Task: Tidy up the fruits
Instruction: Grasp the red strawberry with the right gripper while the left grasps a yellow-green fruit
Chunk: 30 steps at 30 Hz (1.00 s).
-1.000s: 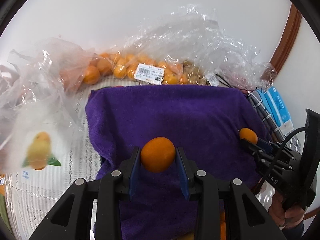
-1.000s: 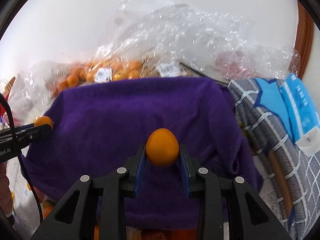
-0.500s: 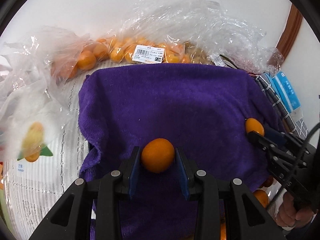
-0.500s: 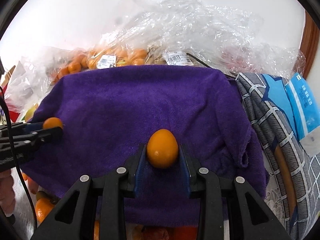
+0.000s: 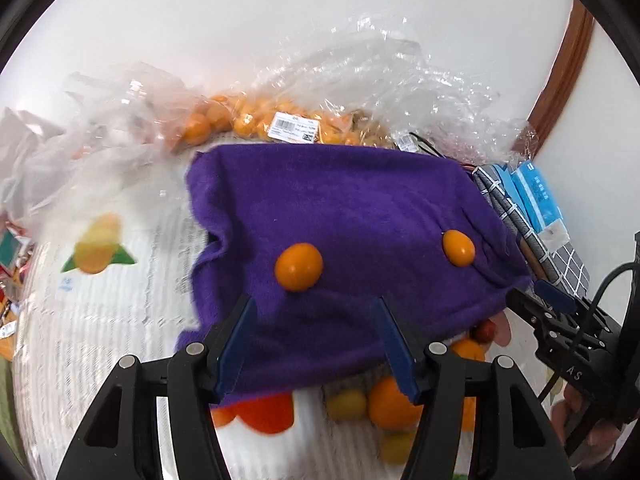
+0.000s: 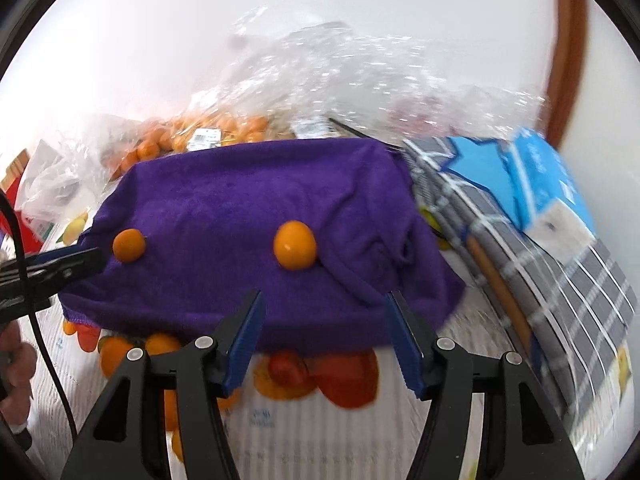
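Observation:
Two small orange kumquats lie apart on a purple towel. The left kumquat lies just beyond my open, empty left gripper; it also shows in the right wrist view. The right kumquat lies just beyond my open, empty right gripper; it shows in the left wrist view too. The towel drapes over a raised surface. Each gripper shows at the edge of the other's view.
Clear plastic bags of kumquats lie behind the towel against the white wall. Loose orange, red and yellow fruits lie under the towel's front edge on white paper. A grey checked cloth and a blue pack lie to the right.
Both grippers have opened and let go of their kumquats, which now rest on the towel. Both grippers have drawn back toward the towel's front edge.

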{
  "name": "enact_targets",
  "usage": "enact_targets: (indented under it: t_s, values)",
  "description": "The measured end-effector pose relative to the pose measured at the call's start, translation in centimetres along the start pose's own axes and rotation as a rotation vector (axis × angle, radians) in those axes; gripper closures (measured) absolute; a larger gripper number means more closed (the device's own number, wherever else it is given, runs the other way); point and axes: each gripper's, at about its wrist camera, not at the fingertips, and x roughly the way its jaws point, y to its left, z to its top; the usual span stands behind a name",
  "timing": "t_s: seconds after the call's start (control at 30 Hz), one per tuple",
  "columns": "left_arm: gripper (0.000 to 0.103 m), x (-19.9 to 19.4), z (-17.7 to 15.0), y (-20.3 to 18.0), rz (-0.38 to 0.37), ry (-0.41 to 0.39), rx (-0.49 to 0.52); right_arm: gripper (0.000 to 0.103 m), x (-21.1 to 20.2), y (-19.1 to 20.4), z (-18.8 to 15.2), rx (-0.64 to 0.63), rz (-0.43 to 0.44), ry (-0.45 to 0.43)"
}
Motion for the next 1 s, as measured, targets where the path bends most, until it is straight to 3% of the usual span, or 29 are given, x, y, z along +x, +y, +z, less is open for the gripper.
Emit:
enact_targets:
  t_s: [0.2, 0.33, 0.47, 0.77, 1.0]
  values:
    - [0.044, -2.8, -2.2, 0.9, 0.049, -0.016, 0.03, 0.041, -1.3, -0.6, -1.5, 0.023, -0.009, 0.033]
    - [0.044, -3.3, -4.1, 2.6, 0.072, 0.019, -0.025, 0.041, -1.3, 0.0, -2.8, 0.004, 0.005, 0.07]
    - [0.045, -3.8, -6.2, 3.6, 0.087, 0.032, -0.071, 0.041, -2.0, 0.7, -4.0, -0.014, 0.045, 0.03]
    - [0.044, -4.1, -9.5, 3.8, 0.042, 0.006, -0.135, 0.068, 0.7, 1.2, -4.8, -0.075, 0.098, 0.035]
    - [0.044, -2.9, -9.8, 3.7, -0.004, -0.005, -0.164, 0.068, 2.7, 1.3, -4.2, -0.086, 0.131, 0.051]
